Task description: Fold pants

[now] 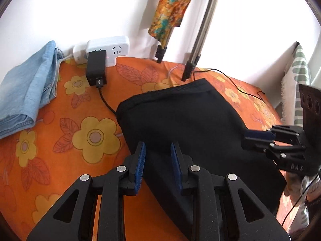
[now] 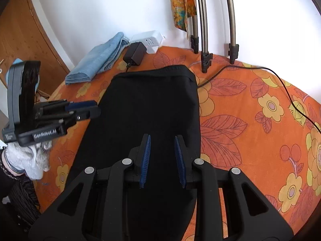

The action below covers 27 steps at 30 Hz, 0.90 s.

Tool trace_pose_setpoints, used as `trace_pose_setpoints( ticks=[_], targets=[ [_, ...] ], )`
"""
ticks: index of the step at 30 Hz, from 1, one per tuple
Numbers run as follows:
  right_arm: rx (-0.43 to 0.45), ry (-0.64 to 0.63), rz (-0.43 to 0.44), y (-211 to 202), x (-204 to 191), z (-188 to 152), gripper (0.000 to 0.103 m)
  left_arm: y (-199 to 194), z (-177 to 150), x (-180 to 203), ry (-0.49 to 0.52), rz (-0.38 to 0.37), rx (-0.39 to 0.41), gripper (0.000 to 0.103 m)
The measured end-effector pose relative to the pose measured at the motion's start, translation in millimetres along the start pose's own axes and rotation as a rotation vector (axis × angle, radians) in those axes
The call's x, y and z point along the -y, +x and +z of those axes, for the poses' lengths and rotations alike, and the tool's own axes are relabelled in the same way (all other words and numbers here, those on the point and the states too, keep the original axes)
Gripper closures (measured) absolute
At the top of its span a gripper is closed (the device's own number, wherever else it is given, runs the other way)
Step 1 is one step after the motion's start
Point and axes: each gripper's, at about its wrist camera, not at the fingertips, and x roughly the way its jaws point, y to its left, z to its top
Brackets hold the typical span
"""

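Black pants (image 1: 190, 116) (image 2: 150, 100) lie folded on an orange flowered cloth (image 1: 60, 160) (image 2: 240, 140), waistband at the far end. My left gripper (image 1: 158, 144) hovers over the pants' near left edge, jaws apart with nothing between the blue pads. In the right wrist view the left gripper (image 2: 97, 108) reaches in from the left, held by a white-gloved hand (image 2: 34, 160). My right gripper (image 2: 162, 136) stands open above the near part of the pants, pads not touching the fabric. From the left wrist view the right gripper (image 1: 245, 138) shows at the pants' right edge.
Folded blue denim (image 1: 24, 92) (image 2: 96, 60) lies at the far left. A white power strip (image 1: 112, 48) with a black adapter (image 1: 96, 68) sits by the wall. Tripod legs (image 1: 192, 60) (image 2: 204, 60) stand behind the pants, and a thin black cable (image 2: 291, 100) runs across the cloth.
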Motion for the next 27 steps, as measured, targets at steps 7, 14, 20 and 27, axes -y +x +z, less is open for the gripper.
trace_pose_setpoints(
  ticks=[7,14,20,27],
  targets=[
    [-0.042,-0.029,-0.033,30.5,8.8,-3.4,0.078,30.5,1.4,-2.5,0.055,0.072,-0.039,0.078],
    [-0.007,-0.002,-0.016,6.4,12.1,-10.4,0.078,-4.9,-7.1,8.6,0.098,0.054,0.006,0.078],
    [0.047,0.030,0.006,-25.2,19.9,-15.3,0.077,-47.9,-58.1,61.4,0.247,-0.075,-0.012,0.078],
    [0.093,0.073,0.071,-20.0,20.9,10.8,0.076,-49.2,-92.7,87.6,0.316,-0.119,-0.043,0.078]
  ],
)
